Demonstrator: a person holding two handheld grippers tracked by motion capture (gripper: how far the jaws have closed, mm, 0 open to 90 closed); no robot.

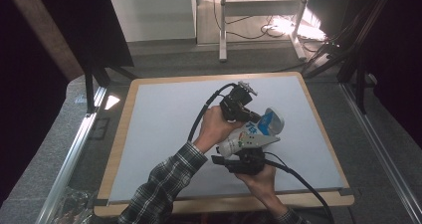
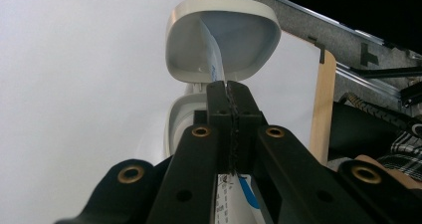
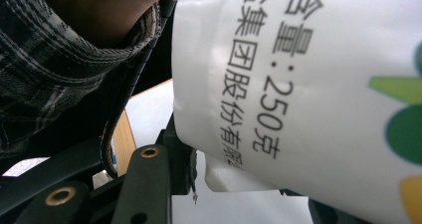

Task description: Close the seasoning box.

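Note:
A white plastic container [image 1: 230,145] with coloured label print lies tilted above the white-topped table [image 1: 159,134]. Its flip lid [image 1: 273,122] hangs open at the far end. My right gripper [image 1: 239,148] comes from below and is shut on the container's body [image 3: 298,84], which shows black printed characters. My left gripper [image 1: 256,118] reaches in from the upper left. In the left gripper view its jaws [image 2: 229,92] are shut on a thin bluish-white seal film [image 2: 211,55] that rises from the container's mouth [image 2: 179,119] in front of the open lid [image 2: 224,35].
The table has a wooden rim [image 1: 119,144]. Metal rails [image 1: 74,154] run along both sides on grey carpet. A desk frame with cables [image 1: 259,30] stands beyond the far edge. A plaid sleeve [image 1: 164,184] crosses the near left part of the table.

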